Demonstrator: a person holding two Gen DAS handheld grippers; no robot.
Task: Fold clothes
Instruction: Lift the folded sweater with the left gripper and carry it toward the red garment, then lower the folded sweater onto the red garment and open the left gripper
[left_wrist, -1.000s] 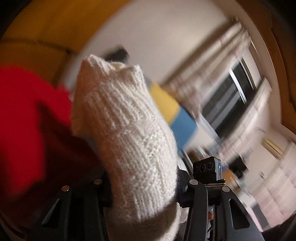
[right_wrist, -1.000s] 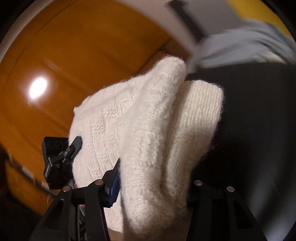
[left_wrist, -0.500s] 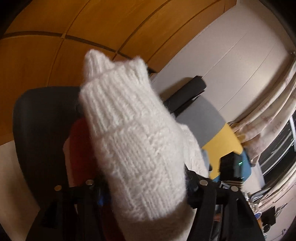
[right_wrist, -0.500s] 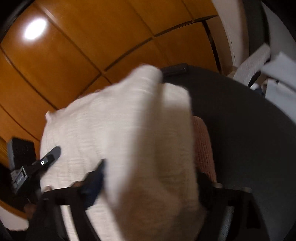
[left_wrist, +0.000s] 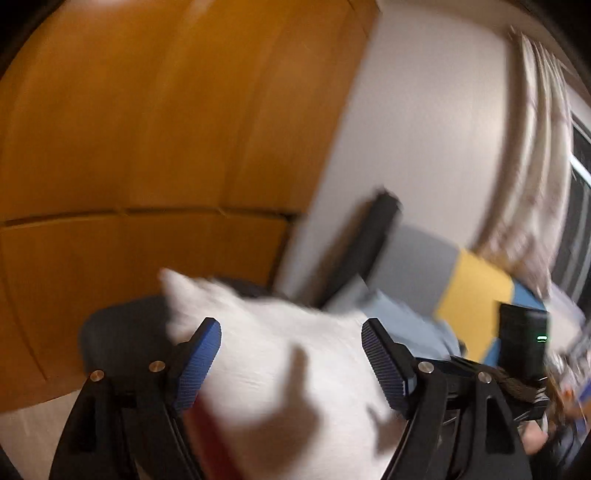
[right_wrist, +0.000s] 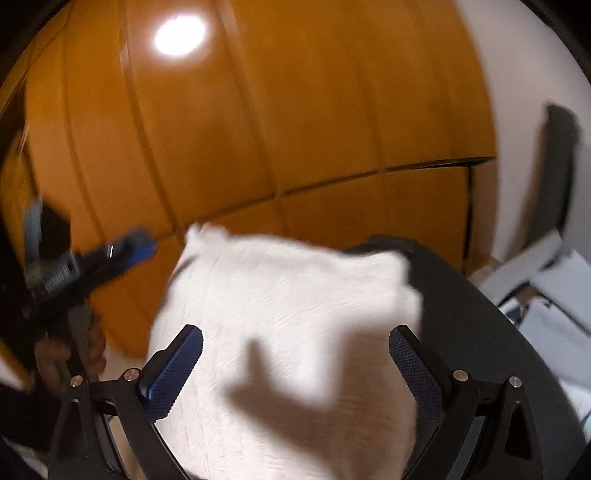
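Sweater (right_wrist: 288, 325), white knit, lies on the black chair (right_wrist: 491, 332) directly ahead of both claws. Left gripper (left_wrist: 291, 354) and right gripper (right_wrist: 295, 363) gape wide, holding nothing; right looks nearer.

I think I am working in a home, maybe a bedroom or a living room. Big shiny orange wood doors (right_wrist: 295, 129), like a closet, fill one side, and a round light (right_wrist: 180, 34) shines on them. Next to them is a plain white wall (left_wrist: 424, 129). Long pale curtains (left_wrist: 532, 147) hang by a dark window (left_wrist: 580, 206). A black chair (right_wrist: 480, 314) stands close to me. Soft things in gray, yellow and blue (left_wrist: 476, 295) lie by the wall; they are too blurry to name.
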